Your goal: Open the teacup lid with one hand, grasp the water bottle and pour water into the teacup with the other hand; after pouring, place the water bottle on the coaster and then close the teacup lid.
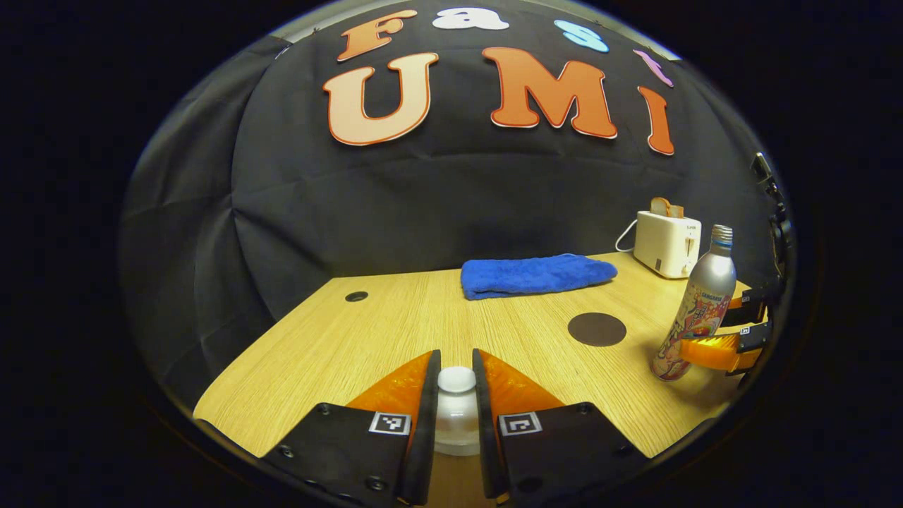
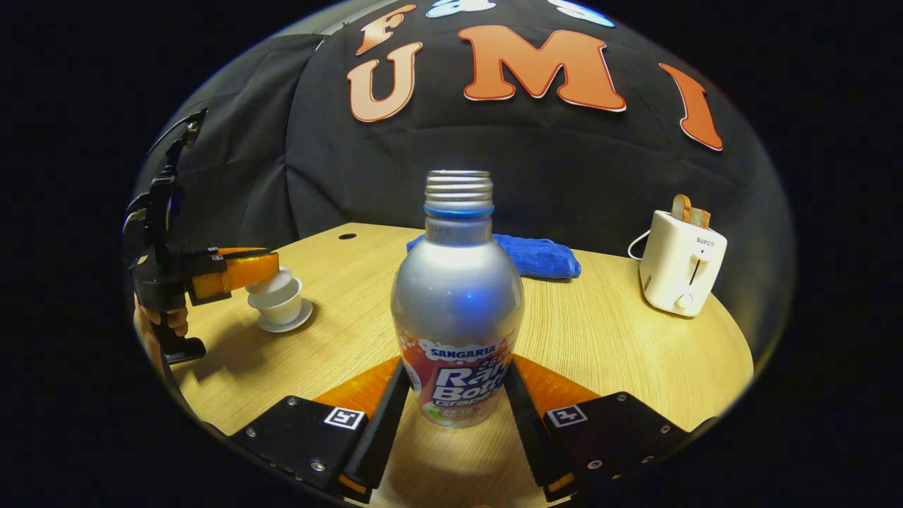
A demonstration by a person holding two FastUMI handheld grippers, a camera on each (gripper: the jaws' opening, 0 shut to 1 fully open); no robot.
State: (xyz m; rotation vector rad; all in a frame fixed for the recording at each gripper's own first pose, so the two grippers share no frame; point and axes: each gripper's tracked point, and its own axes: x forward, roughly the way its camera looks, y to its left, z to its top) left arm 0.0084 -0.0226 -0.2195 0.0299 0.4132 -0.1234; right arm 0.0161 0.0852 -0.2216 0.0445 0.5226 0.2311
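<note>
On the light wooden table (image 2: 621, 339) stands one silver metal bottle with a colourful printed label (image 2: 457, 303), at six o'clock in the right gripper view. One white ceramic teacup (image 2: 279, 302) sits on one white saucer (image 2: 286, 324) at nine o'clock. One folded blue towel (image 1: 532, 275) lies near centre in the left gripper view, one round dark coaster (image 1: 597, 329) at four o'clock, and one white toaster (image 1: 667, 243) with two toast slices (image 1: 666, 207) at three o'clock.
</note>
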